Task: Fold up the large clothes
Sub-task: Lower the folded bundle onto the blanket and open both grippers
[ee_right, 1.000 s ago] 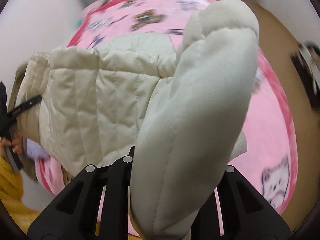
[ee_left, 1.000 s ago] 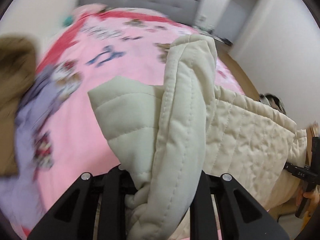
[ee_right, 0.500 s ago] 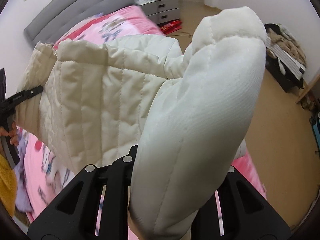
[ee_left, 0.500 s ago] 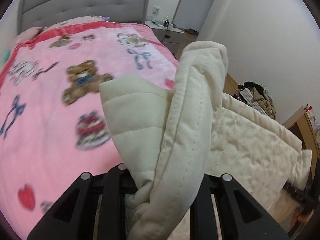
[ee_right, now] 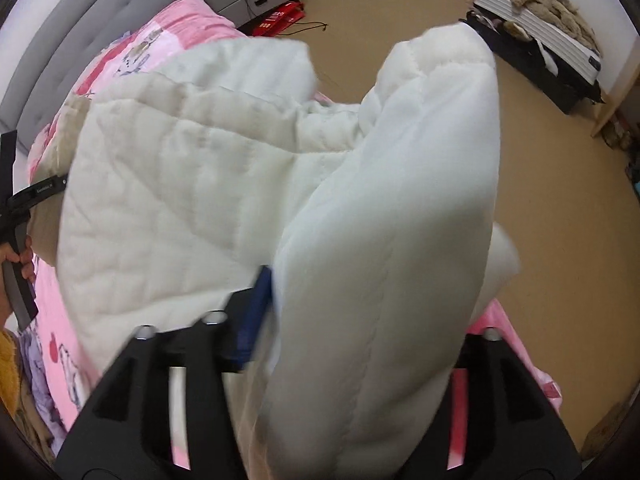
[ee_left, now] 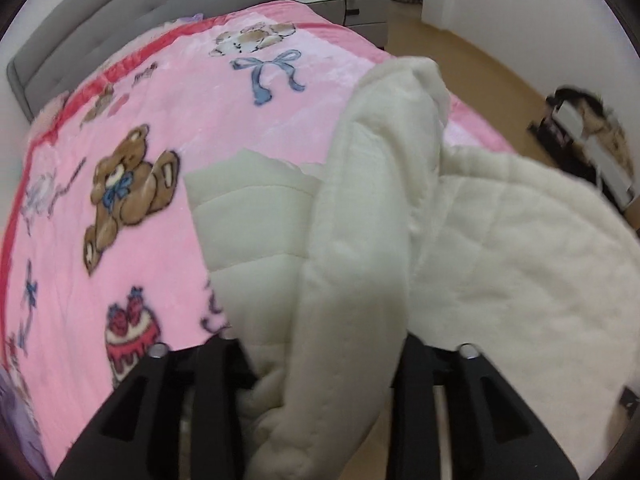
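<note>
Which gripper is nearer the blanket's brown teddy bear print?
Left. The left gripper, fingers opening around the cream quilted jacket, hangs right of the teddy bear print; right gripper, also opening, sits farther right beyond the jacket.

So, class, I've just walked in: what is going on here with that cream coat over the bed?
A person is working with two hand-held tongs on a cream quilted coat above a bed with a pink teddy-bear blanket. A thick fold of the coat runs between the fingers of the left tongs and another through the right tongs. Both sets of jaws are opening, so the coat is being let go onto the bed. No fold is finished yet.
</note>
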The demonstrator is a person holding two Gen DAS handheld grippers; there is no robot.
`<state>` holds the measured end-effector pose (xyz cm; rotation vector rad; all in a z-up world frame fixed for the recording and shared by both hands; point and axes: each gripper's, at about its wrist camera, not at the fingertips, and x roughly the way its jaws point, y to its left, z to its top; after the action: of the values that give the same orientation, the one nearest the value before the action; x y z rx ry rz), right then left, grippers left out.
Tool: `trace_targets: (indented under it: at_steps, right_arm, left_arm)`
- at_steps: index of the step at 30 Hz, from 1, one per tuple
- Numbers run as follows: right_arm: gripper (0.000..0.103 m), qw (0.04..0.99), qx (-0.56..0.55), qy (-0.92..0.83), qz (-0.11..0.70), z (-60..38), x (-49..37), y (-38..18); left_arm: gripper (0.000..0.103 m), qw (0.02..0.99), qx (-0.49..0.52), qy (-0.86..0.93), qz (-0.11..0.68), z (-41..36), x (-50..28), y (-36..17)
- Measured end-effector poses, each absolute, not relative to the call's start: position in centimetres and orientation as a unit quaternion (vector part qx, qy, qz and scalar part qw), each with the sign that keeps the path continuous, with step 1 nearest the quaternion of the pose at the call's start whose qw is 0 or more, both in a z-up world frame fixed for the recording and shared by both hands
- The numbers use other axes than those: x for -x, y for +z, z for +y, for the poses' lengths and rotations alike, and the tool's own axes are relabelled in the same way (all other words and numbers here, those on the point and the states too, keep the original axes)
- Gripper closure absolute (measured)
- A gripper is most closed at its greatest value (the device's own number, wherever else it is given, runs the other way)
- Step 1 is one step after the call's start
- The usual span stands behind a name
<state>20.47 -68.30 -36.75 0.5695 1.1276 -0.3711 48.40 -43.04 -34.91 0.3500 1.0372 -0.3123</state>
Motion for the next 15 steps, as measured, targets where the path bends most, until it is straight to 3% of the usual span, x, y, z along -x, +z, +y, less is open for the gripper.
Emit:
trace_targets:
  at_steps: [1,5,10,12,15]
  right_arm:
    - [0.038,0.791,-0.265,-0.177,0.523,-68.4,-20.2,-37.1]
    - [0.028,0.797,-0.291,-0.188,0.495,-69.3,-18.8,-37.0]
    - [0.023,0.811,-0.273,-0.234,0.462,-70.0,-16.3,-35.0]
    - [0.019,0.822,-0.252,-0.265,0.436,-70.0,-14.9,-33.2]
    - [0.011,0.856,-0.158,-0.297,0.393,-68.6,-14.0,-29.5]
  left_arm:
    - [0.051,0.846,-0.173,-0.147,0.483,-43.0,-48.7,-34.9]
    - [0.022,0.854,-0.151,-0.174,0.467,-40.4,-50.4,-33.6]
    - [0.018,0.809,-0.108,-0.228,0.531,-36.8,-54.2,-32.8]
    - [0.018,0.827,-0.126,-0.242,0.492,-36.0,-53.7,-30.6]
    - [0.018,0.888,-0.166,-0.229,0.361,-35.2,-50.7,-26.5]
